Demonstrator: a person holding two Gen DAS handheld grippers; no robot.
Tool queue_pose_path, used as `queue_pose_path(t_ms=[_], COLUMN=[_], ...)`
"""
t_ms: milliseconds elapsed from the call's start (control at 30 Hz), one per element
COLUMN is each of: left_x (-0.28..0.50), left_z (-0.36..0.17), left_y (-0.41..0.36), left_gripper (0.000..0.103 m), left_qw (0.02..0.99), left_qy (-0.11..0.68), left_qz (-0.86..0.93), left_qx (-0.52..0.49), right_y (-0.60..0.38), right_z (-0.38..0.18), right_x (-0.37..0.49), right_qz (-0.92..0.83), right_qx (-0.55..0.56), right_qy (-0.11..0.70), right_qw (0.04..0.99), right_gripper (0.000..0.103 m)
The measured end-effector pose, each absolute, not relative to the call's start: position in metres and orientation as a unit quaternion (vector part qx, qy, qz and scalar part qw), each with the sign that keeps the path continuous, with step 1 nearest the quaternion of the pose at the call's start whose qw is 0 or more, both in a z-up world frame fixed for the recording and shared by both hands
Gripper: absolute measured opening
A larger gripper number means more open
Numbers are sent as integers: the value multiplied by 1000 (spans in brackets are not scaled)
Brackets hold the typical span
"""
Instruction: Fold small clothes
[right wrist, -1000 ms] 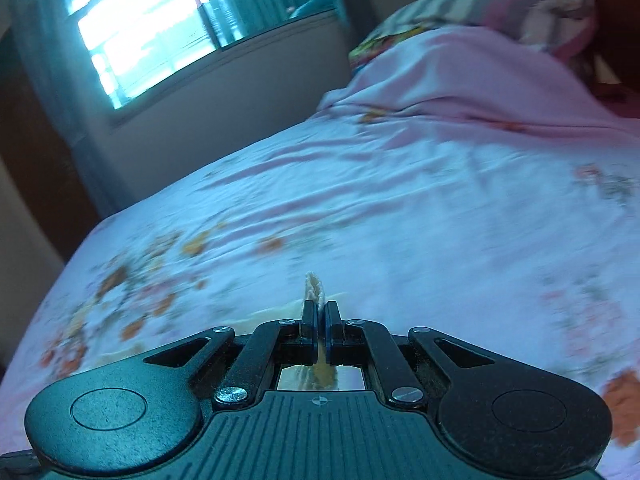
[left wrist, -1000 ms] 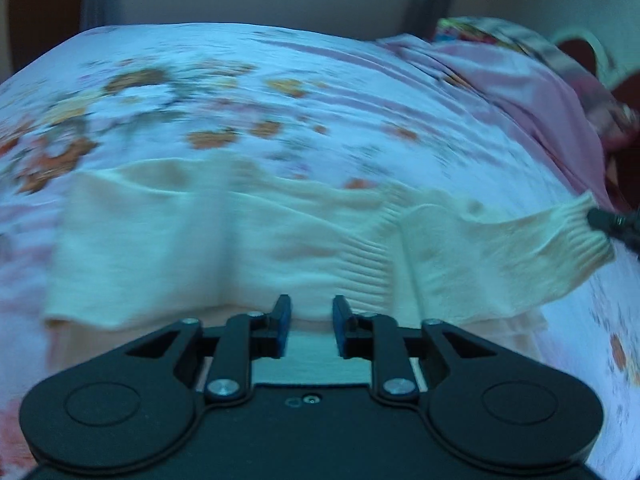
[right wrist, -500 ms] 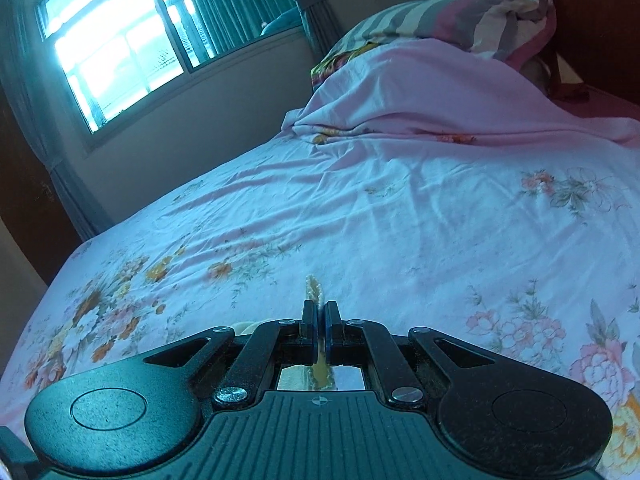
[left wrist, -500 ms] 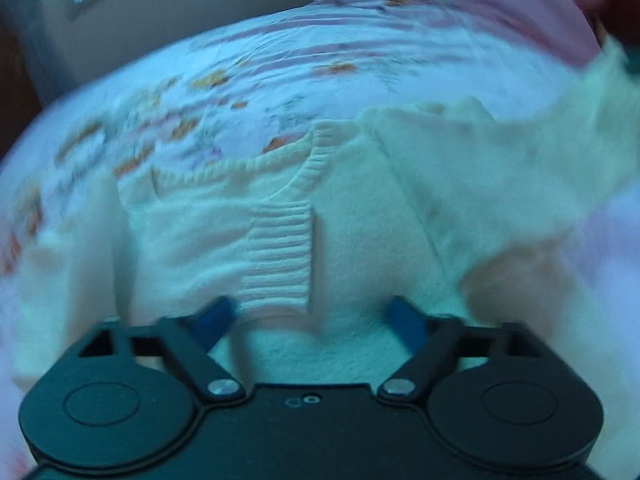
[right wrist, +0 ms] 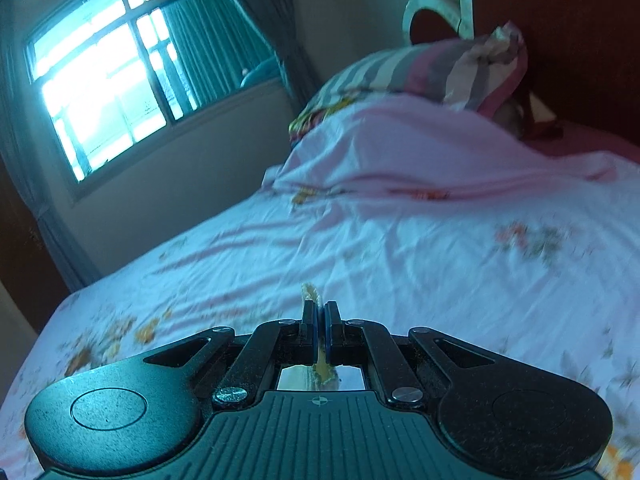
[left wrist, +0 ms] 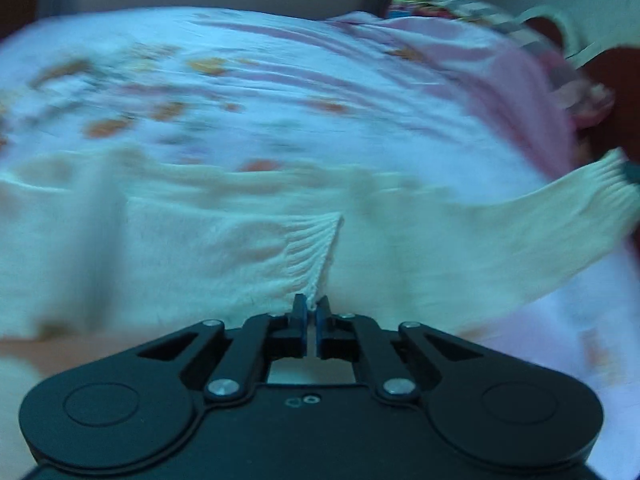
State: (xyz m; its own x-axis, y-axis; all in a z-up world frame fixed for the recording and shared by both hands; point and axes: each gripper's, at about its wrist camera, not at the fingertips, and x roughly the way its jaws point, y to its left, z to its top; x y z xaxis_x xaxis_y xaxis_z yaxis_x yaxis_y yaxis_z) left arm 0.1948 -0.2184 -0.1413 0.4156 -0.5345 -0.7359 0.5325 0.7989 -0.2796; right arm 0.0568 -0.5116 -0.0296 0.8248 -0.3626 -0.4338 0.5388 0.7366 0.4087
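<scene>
The left wrist view shows what the other cannot: a cream knitted sweater (left wrist: 200, 248) spread wide across the floral bedsheet (left wrist: 280, 92), blurred by motion, its body to the left and one sleeve (left wrist: 560, 220) reaching to the right edge, where a dark tip, hard to identify, meets the ribbed cuff. At the bottom centre the left hand-held gripper (left wrist: 311, 306) has its jaws drawn together on the corner of a ribbed band (left wrist: 316, 248) at the sweater's near edge, with the knit caught between the blue pads. The right wrist view shows almost none of the sweater; only a thin cream scrap of knit (right wrist: 311, 292) sticks up between the jaws of the right hand-held gripper (right wrist: 320, 312), which are clamped on it, and a bit more shows below them. This view alone takes in the bright window (right wrist: 120, 92) with its curtain (right wrist: 224, 40) at the left, then the striped pillow (right wrist: 432, 72) and the dark headboard (right wrist: 560, 40) at the right.
</scene>
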Motion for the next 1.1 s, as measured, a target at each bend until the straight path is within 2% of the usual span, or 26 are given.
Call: queue_pose_path(t_ms=[167, 300, 400, 500, 700, 800, 1100], left_x=[184, 186, 187, 187, 195, 197, 193], left_z=[-141, -139, -121, -108, -122, -133, -143], left_y=[-257, -231, -203, -178, -122, -104, -94], left_gripper=[3, 16, 16, 16, 16, 16, 16], left_qw=[810, 802, 822, 853, 871, 870, 869], left_qy=[468, 479, 458, 419, 421, 433, 441], left_qz=[-351, -345, -331, -311, -253, -234, -225], left_qx=[-43, -90, -73, -9, 20, 8, 8], right_y=[-523, -511, -506, -499, -525, -545, -581], right_z=[-6, -1, -28, -62, -106, -122, -168], right_x=[49, 57, 79, 82, 48, 35, 15], right_qz=[-262, -232, -176, -178, -224, -247, -259], right_qx=[247, 234, 280, 292, 361, 399, 536], right_qy=[149, 169, 243, 295, 334, 345, 298], right_qw=[921, 929, 912, 892, 841, 813, 746], right_gripper=[2, 2, 3, 3, 3, 3, 3])
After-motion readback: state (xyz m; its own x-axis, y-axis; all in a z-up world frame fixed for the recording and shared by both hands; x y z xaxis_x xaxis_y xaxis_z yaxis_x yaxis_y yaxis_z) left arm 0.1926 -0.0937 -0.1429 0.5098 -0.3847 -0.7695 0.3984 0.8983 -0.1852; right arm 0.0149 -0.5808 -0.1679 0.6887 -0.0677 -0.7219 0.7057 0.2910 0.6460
